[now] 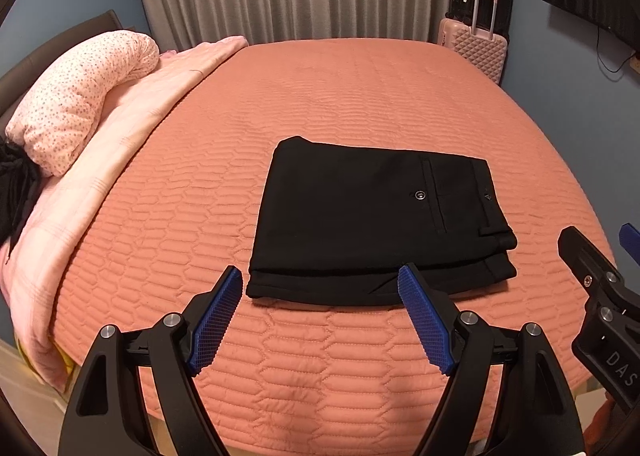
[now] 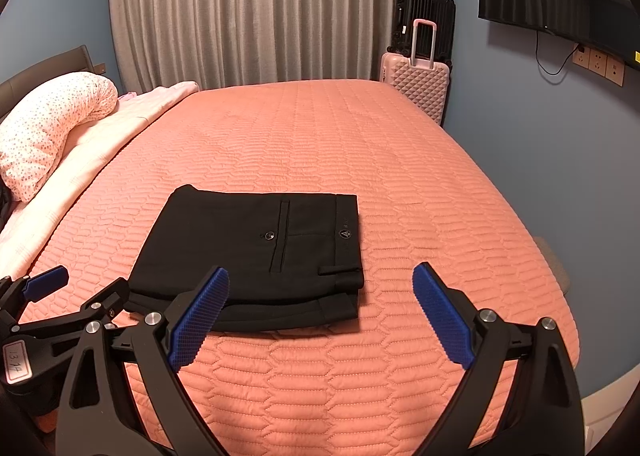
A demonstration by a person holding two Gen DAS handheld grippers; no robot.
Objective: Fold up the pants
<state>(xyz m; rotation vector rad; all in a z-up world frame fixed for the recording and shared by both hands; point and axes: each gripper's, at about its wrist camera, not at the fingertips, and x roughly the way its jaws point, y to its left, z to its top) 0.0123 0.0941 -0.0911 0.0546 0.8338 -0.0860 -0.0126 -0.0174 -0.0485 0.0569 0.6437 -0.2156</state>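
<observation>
Black pants [image 1: 372, 215]: lay folded into a compact rectangle on the orange bedspread [image 1: 360, 95], near its front edge. Left gripper [image 1: 320, 288] and right gripper [image 2: 320, 288]: both spread wide, empty. Folding looked finished.

You face a bed [image 2: 360, 143] under a quilted salmon cover, blue walls [image 2: 500, 103] around it. Grey pleated curtains [image 2: 260, 7] hang behind. A pink suitcase [image 2: 416, 83] and a black suitcase [image 2: 424, 15] stand in the corner; a speckled pillow [image 2: 44, 123] lies at the left.
</observation>
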